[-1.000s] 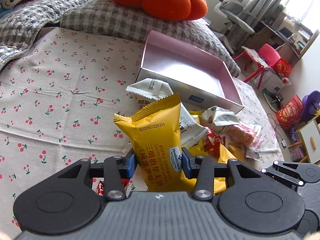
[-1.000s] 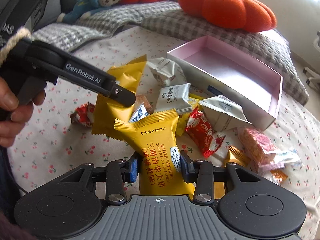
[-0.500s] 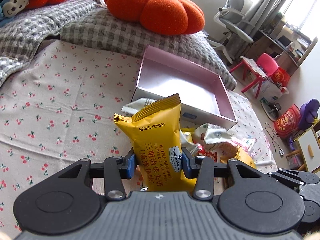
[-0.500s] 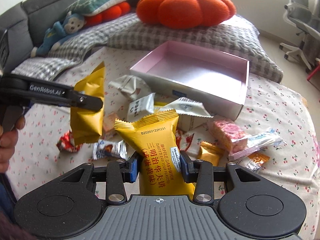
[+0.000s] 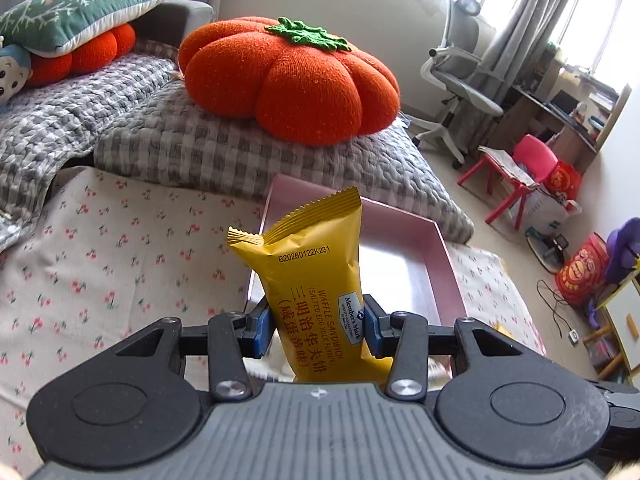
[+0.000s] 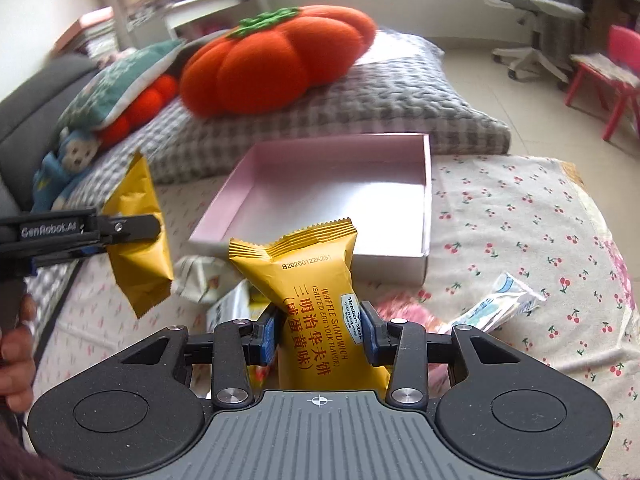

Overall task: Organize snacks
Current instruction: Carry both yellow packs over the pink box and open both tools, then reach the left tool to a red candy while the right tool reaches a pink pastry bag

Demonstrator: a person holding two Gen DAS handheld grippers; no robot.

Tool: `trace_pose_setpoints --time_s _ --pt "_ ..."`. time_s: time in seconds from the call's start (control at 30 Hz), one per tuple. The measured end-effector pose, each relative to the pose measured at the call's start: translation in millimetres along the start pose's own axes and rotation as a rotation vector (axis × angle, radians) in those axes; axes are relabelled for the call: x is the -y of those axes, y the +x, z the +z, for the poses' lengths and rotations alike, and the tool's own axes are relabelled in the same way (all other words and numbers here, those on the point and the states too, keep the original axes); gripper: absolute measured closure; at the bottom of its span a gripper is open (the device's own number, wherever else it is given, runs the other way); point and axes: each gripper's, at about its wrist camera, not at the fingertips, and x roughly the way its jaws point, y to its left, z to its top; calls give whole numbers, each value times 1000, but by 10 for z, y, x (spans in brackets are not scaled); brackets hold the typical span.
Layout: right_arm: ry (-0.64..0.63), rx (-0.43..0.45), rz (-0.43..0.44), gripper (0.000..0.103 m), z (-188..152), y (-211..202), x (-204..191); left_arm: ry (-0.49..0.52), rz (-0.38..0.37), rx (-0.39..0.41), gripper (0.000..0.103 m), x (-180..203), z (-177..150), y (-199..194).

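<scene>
My left gripper [image 5: 318, 330] is shut on a yellow waffle sandwich packet [image 5: 312, 276] and holds it upright in the air, in front of the empty pink box [image 5: 436, 256]. It also shows in the right wrist view [image 6: 132, 228], left of the box, with its packet [image 6: 138, 236]. My right gripper [image 6: 320, 338] is shut on a second yellow waffle sandwich packet [image 6: 310, 280], held upright above the snack pile, just short of the pink box [image 6: 320, 204].
Loose snacks lie on the cherry-print cloth [image 6: 520, 220]: a white packet [image 6: 200, 276], a pink one [image 6: 400, 308] and a blue-white one [image 6: 500, 304]. An orange pumpkin cushion [image 5: 288, 80] rests on grey checked pillows [image 5: 200, 148] behind the box. A chair and floor clutter stand at right.
Both grippers have risen and moved toward the pink box with their packets still held. The snack pile has dropped out of the left wrist view.
</scene>
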Motion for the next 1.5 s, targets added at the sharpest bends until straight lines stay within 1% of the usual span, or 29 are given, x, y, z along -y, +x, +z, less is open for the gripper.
trace_pose_setpoints --time_s 0.1,0.2,0.23,0.33,0.37,0.4,0.43,0.47,0.5,0.57,0.67,0.73,0.8,0.83,0.87,0.93,1.0,1.03,1.07,1.1,1.17,1.2,1.3,1.4,1.43,1.5 --pt "76 8 -22 64 128 132 144 -12 4 3 62 -2 115 208" --pt "142 34 -31 64 279 254 266 2 9 11 62 43 213 375" --pt "169 54 -26 64 330 289 306 7 12 19 62 54 240 418" --pt "248 164 16 62 447 339 396 2 23 54 62 45 315 525" --pt "267 207 19 60 485 347 407 0 25 71 57 30 324 543" --pt "275 235 10 57 505 350 407 0 24 87 49 9 318 540" --pt "270 243 -3 36 517 355 398 3 20 94 25 -8 306 526" --pt "257 239 -16 20 519 356 386 8 25 101 15 -11 290 515" --pt "239 233 -28 20 515 351 378 16 39 113 15 -12 290 495" --pt "221 223 -33 21 519 324 389 28 50 107 15 -15 311 455" --pt "253 216 -6 21 509 239 454 -22 47 107 15 -92 340 370" --pt "249 218 1 20 500 164 463 -40 45 98 15 -134 357 320" --pt "224 221 -6 20 486 83 450 -34 47 98 10 -136 359 244" --pt "206 223 -11 18 472 37 438 -27 54 102 6 -126 355 196" --pt "189 223 -14 15 457 -6 430 -15 64 107 3 -111 350 147" --pt "145 217 -21 15 415 -94 416 15 100 114 1 -91 334 56" --pt "110 208 -39 13 364 -167 412 41 162 112 1 -55 305 -29" --pt "100 204 -54 10 328 -201 419 56 191 112 1 -38 282 -71" --pt "95 197 -69 7 296 -219 431 76 208 114 1 -27 257 -106" --pt "92 187 -81 7 272 -226 433 99 216 117 1 -17 234 -126" --pt "85 147 -102 7 225 -212 447 140 221 127 1 2 172 -198" --pt "82 124 -117 7 199 -206 455 143 218 118 1 -16 160 -214" --pt "94 83 -132 7 139 -228 480 100 202 62 1 -94 155 -254" --pt "107 63 -125 7 87 -278 491 49 205 36 1 -175 127 -305" --pt "103 49 -132 7 67 -280 485 43 212 23 1 -198 103 -311" --pt "89 13 -157 7 23 -254 466 42 187 -2 1 -238 22 -331"
